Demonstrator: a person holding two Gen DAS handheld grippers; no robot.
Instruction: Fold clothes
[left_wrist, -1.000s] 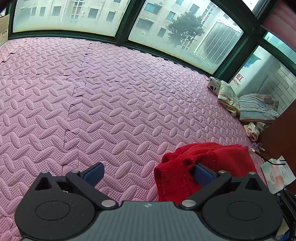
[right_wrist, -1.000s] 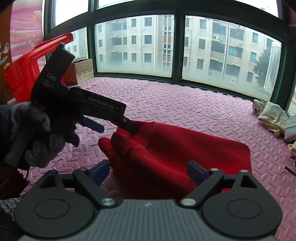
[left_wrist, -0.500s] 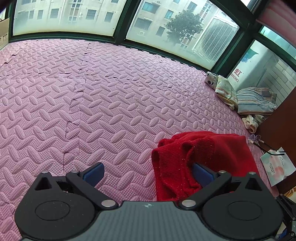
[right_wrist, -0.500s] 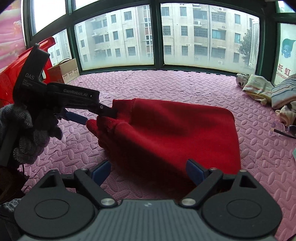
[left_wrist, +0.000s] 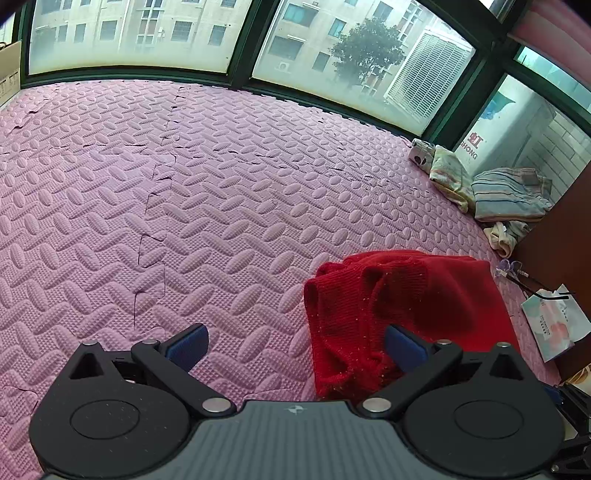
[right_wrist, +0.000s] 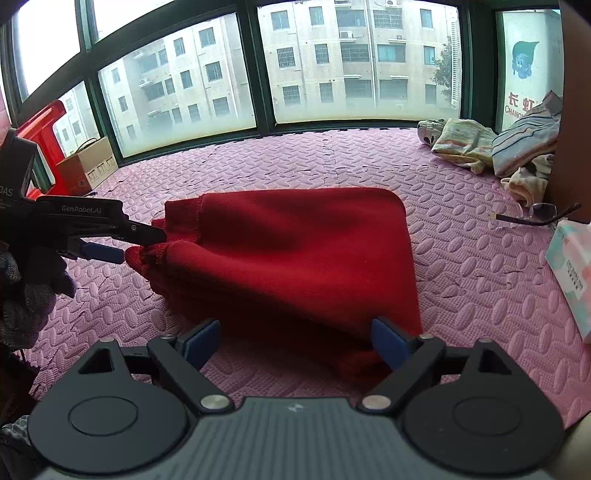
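A folded red knit sweater (right_wrist: 295, 251) lies on the pink foam mat (right_wrist: 461, 266). Its cuffs and ribbed hem bunch at its left edge. In the left wrist view the sweater (left_wrist: 399, 302) sits at the lower right. My left gripper (left_wrist: 295, 347) is open, and its right finger overlaps the sweater's near edge. The right wrist view shows the left gripper (right_wrist: 140, 243) held by a gloved hand (right_wrist: 26, 295), with its fingertips at the bunched cuffs. My right gripper (right_wrist: 295, 339) is open just in front of the sweater's near edge and holds nothing.
A pile of striped and pale clothes (right_wrist: 491, 147) lies at the back right by a wooden cabinet (left_wrist: 554, 243). Glasses (right_wrist: 532, 216) and a tissue box (right_wrist: 572, 266) rest on the mat at right. A cardboard box (right_wrist: 86, 166) and a red chair (right_wrist: 40, 125) stand back left.
The sweater has settled lower and flatter on the mat. My right gripper has drawn back and turned rightward. The left gripper stays open at the cuffs, now further left in the right wrist view.
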